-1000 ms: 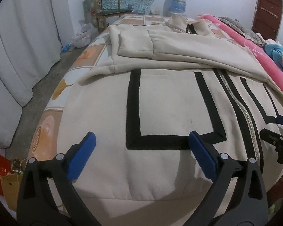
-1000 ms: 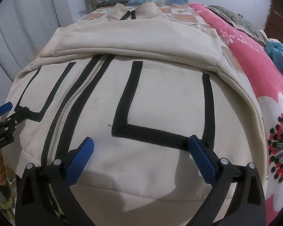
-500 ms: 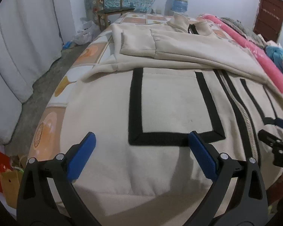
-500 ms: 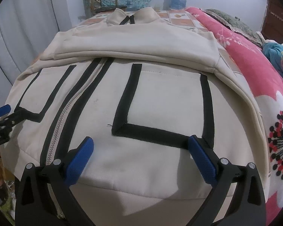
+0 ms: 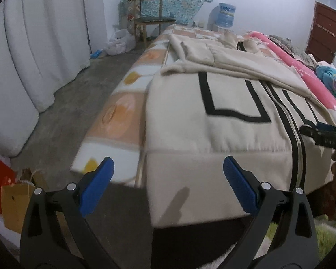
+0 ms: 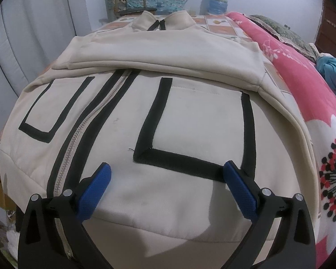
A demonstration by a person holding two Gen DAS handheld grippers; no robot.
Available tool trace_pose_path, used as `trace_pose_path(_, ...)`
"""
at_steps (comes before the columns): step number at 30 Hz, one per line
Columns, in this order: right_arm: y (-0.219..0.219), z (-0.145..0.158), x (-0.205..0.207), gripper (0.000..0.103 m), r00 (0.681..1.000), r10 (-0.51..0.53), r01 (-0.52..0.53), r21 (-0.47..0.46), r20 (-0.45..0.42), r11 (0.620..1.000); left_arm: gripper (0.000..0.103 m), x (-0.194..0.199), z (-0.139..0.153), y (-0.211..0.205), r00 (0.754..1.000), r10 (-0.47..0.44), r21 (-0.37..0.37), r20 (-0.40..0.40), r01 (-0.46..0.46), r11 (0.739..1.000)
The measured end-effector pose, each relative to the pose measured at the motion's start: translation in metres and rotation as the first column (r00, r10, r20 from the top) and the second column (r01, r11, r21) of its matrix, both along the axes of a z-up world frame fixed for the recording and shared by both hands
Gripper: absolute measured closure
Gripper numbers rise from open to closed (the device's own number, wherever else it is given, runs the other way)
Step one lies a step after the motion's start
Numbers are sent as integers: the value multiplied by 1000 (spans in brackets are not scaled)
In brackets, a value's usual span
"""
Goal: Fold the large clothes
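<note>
We see the left gripper (image 5: 166, 179) and the right gripper (image 6: 166, 182) built alike: black plastic arms with triangle cut-outs, round silver screws, and textured blue pads (image 6: 94, 192) on the fingers.

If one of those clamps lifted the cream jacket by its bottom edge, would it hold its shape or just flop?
Probably flop: the cream jacket already drapes over the bed edge, and its sleeves lie folded softly across the chest. It looks thick and fleecy, so likely fairly heavy for cloth, sagging between grip points. The zipper may stiffen the middle slightly.
</note>
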State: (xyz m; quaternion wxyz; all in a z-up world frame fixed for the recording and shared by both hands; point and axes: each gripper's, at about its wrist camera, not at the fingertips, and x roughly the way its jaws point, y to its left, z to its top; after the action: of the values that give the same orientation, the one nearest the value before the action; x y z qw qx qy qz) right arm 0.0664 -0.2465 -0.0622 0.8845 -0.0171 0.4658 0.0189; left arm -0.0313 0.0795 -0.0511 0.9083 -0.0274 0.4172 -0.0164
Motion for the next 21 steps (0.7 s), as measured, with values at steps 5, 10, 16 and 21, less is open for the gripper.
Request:
trace_pose_path(5, 0, 0, 0, 6, 1000, -2, 2, 0, 1, 1000, 32, -9, -15, 8, 998, -7, -70, -60, 2, 998)
trace_pose_path(10, 0, 0, 1, 6, 1000, 1, -1, -1, -9, 1000, 33, -11, -27, 18, 996, 2, -145, -89, -15, 989)
trace_pose_path(16, 0, 0, 1, 6, 1000, 0, 0, 0, -9, 1000, 33, -3, -45, 23, 991, -27, -283, -134, -12, 959)
trace_pose_path(21, 0, 0, 1, 6, 1000, 1, -1, -1, -8, 1000, 40, 1, -56, 23, 985, -42, -350, -168, -20, 936)
